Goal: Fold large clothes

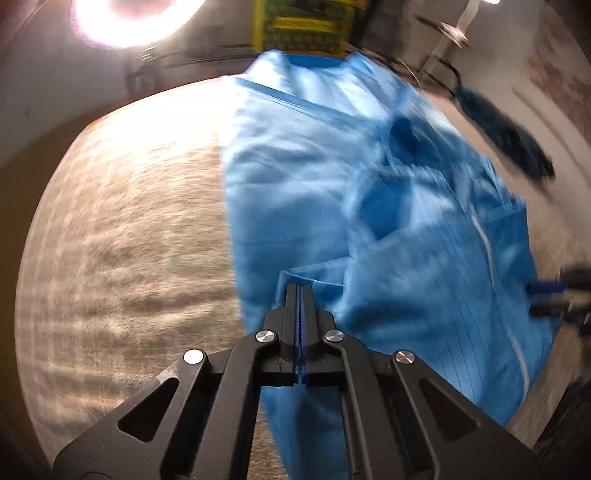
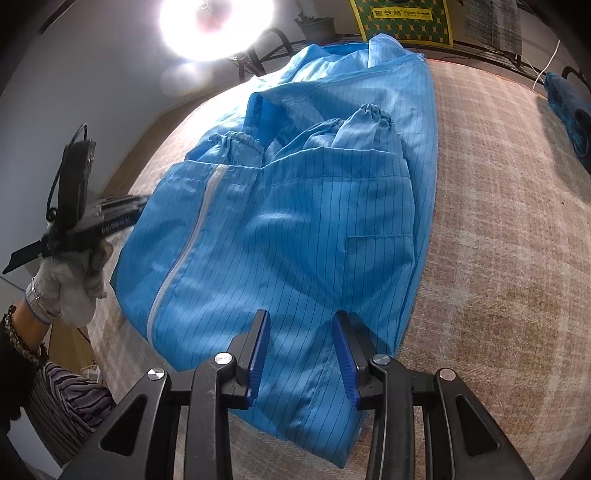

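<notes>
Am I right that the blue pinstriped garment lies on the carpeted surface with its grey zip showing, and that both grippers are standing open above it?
Not quite: only the right gripper stands open over the blue pinstriped garment. The left gripper is shut, its pads together, as the left wrist view shows. The garment does lie on the carpeted surface with its grey zip showing.

One blue striped garment; two elastic cuffs; one zipper; two grippers; one gloved hand; one lamp.
</notes>
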